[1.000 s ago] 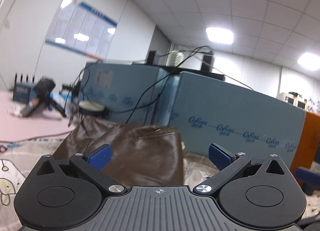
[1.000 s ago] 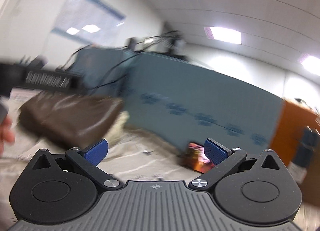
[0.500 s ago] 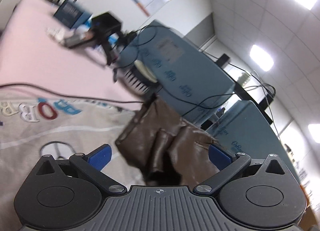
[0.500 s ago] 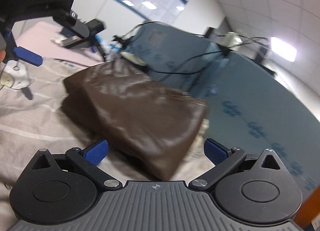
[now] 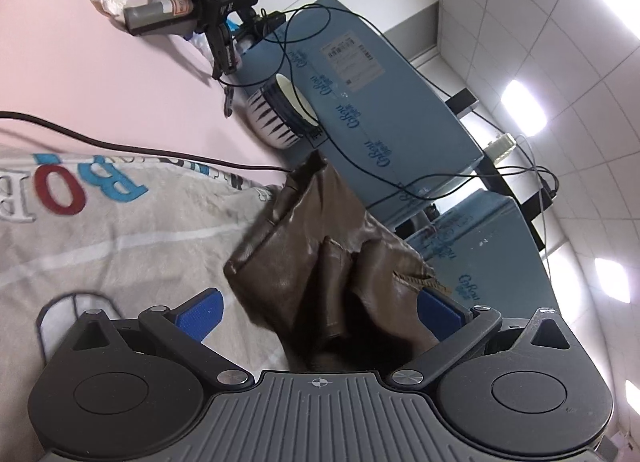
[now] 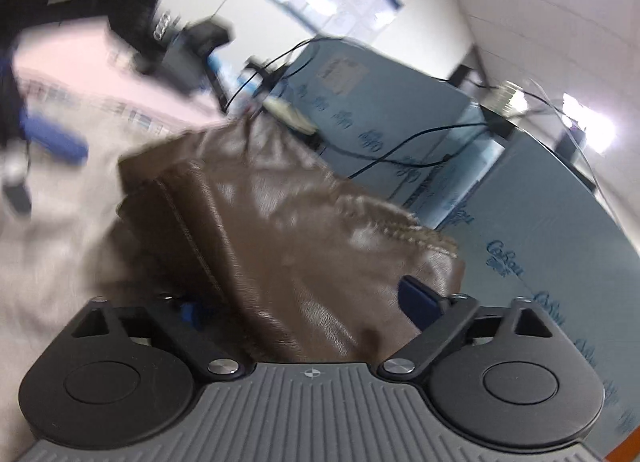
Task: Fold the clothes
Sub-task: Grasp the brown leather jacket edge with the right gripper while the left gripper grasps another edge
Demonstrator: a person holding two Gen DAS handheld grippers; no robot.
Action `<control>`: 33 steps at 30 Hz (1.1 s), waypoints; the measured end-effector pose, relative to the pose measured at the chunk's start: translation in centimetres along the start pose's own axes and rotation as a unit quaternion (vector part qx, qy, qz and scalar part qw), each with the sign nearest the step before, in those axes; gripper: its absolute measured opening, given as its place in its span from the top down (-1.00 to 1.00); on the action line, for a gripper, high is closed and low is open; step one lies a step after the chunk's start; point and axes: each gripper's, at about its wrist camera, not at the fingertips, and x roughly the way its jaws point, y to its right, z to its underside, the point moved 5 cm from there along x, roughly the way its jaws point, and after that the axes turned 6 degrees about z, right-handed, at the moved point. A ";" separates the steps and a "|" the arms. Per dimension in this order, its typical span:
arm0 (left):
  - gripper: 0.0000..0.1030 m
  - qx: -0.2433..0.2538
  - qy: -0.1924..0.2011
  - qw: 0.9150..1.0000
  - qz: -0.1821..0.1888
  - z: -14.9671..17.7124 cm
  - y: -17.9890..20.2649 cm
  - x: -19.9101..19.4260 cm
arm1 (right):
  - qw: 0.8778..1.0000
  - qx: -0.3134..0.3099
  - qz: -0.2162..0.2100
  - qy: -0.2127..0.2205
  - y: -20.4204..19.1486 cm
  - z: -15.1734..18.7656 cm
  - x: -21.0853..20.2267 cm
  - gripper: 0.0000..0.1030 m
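In the left wrist view, the left gripper (image 5: 318, 308) stood wide, its 2 blue pads well apart, with the near end of the brown leather garment (image 5: 320, 262) bunched between them; the right pad looked to be at or against the leather, the left pad clear of it, so nothing was pinched. The garment lay on the printed bedsheet (image 5: 100, 229), its long axis running away from the claw toward the blue foam boards (image 5: 360, 101) and the striped bowl (image 5: 280, 113). In the right wrist view, blurred by motion, the right gripper (image 6: 304, 306) had its jaws closing around the same garment (image 6: 280, 221), a stitched hem near its right pad; whether the pads already pressed the leather I could not tell. Both claws sat at the garment's near edge, so either could lift that edge and carry it along the axis toward the boards.
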 end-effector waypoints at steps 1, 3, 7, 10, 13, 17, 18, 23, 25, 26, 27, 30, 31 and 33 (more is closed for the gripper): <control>-1.00 -0.012 -0.004 1.000 0.006 -0.1 -0.1 0.2 | 1.000 0.021 0.006 0.008 0.6 -0.3 -0.3 -0.52; -1.00 -0.034 -0.019 0.999 0.022 -0.4 -0.1 0.7 | 0.998 0.052 0.026 0.022 1.8 -0.7 -0.6 -0.52; -1.00 -0.043 -0.062 0.997 0.007 -0.6 0.3 3.0 | 0.996 0.070 0.052 0.009 2.7 -0.8 0.6 -0.34; -1.00 -0.040 -0.081 0.996 -0.017 -0.7 0.6 4.8 | 0.998 0.059 0.018 -0.001 1.5 -1.0 1.4 -0.15; -1.00 -0.045 -0.086 0.995 -0.025 -0.8 1.0 6.4 | 0.998 0.058 -0.003 -0.010 0.6 -1.6 2.5 0.08; -1.00 -0.050 -0.057 0.994 0.074 -0.7 2.6 5.3 | 0.994 0.109 -0.007 -0.013 1.4 -3.1 3.6 0.14; -1.00 -0.028 -0.048 0.994 0.091 -0.6 3.0 5.2 | 0.992 0.123 -0.008 -0.016 1.8 -3.4 3.9 0.23; -0.96 -0.043 -0.076 0.995 0.044 -0.3 0.6 7.2 | 0.969 0.242 -0.045 -0.036 4.9 -3.5 4.7 0.67; -0.93 -0.021 -0.075 0.996 0.035 -0.1 1.0 7.3 | 0.960 0.273 -0.061 -0.019 6.1 -3.4 4.3 0.74; -0.83 -0.005 -0.074 0.997 0.023 0.1 1.1 7.4 | 0.956 0.287 -0.062 -0.012 6.7 -3.4 4.0 0.74; -0.74 0.012 -0.074 0.997 0.011 0.2 1.2 7.5 | 0.951 0.302 -0.064 -0.006 7.3 -3.3 3.6 0.75; 0.18 0.049 -0.080 0.994 -0.049 0.6 0.9 7.9 | 0.936 0.345 -0.073 0.012 9.0 -3.2 2.2 0.81; 0.29 0.055 -0.079 0.994 -0.055 0.7 0.9 7.8 | 0.931 0.356 -0.073 0.021 9.6 -3.3 1.8 0.84; 0.39 0.070 -0.073 0.993 -0.062 0.7 1.0 7.8 | 0.924 0.374 -0.073 0.040 10.9 -3.7 1.2 0.86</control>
